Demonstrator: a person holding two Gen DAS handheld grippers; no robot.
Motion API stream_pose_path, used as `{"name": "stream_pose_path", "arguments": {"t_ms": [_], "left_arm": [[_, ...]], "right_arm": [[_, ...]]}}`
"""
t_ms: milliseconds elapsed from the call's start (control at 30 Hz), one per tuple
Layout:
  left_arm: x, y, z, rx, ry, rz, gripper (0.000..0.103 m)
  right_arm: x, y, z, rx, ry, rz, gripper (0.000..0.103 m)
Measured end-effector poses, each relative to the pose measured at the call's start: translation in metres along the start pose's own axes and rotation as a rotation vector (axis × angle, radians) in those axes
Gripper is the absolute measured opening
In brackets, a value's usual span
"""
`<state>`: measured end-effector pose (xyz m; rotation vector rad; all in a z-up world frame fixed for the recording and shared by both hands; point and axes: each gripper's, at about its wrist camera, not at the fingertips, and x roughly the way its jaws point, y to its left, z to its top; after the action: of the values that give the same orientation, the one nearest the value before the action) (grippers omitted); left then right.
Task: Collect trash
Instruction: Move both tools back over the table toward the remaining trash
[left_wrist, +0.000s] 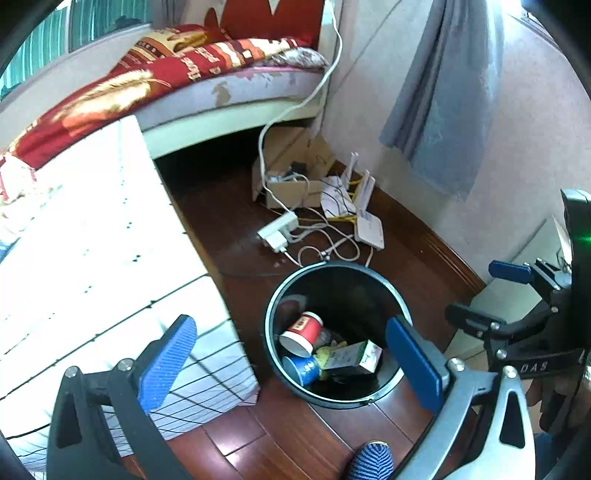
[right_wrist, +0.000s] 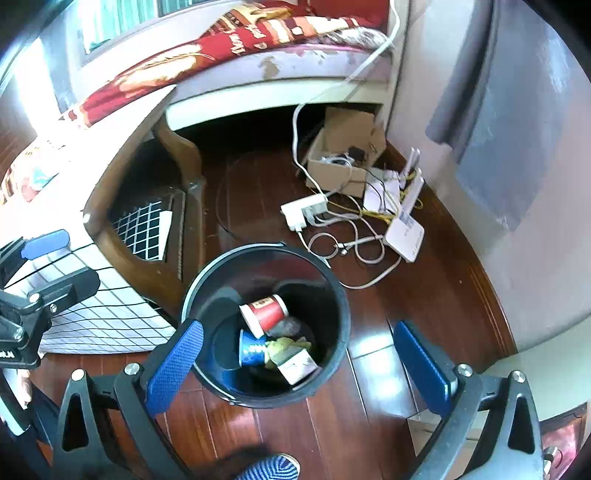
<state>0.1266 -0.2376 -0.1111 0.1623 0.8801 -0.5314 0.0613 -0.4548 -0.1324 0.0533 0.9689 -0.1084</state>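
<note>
1. Both our grippers, left (left_wrist: 291, 358) and right (right_wrist: 299, 360), hang over the bin (left_wrist: 391, 284) with fingers (left_wrist: 168, 360) spread and holding nothing.
2. We judge they sit there because trash drops in from above.
3. Trash lies in the bin, below and between the fingers: red cup (left_wrist: 303, 332), blue cup (left_wrist: 301, 369), carton (left_wrist: 354, 356).

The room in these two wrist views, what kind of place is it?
Most likely a bedroom at home. A bed with a red patterned blanket stands against the wall, a white router and white power strip lie on the dark wooden floor, and a round black trash bin holds cups.
</note>
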Motion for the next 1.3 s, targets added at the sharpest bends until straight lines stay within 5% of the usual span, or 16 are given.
{"name": "stream_pose_path", "arguments": {"t_ms": [1300], "left_arm": [[-0.117,0.181,-0.038,-0.248,-0.155,0.286,0.103]], "right_arm": [[-0.043,0.234,0.074,-0.336,-0.154,0.184,0.103]]}}
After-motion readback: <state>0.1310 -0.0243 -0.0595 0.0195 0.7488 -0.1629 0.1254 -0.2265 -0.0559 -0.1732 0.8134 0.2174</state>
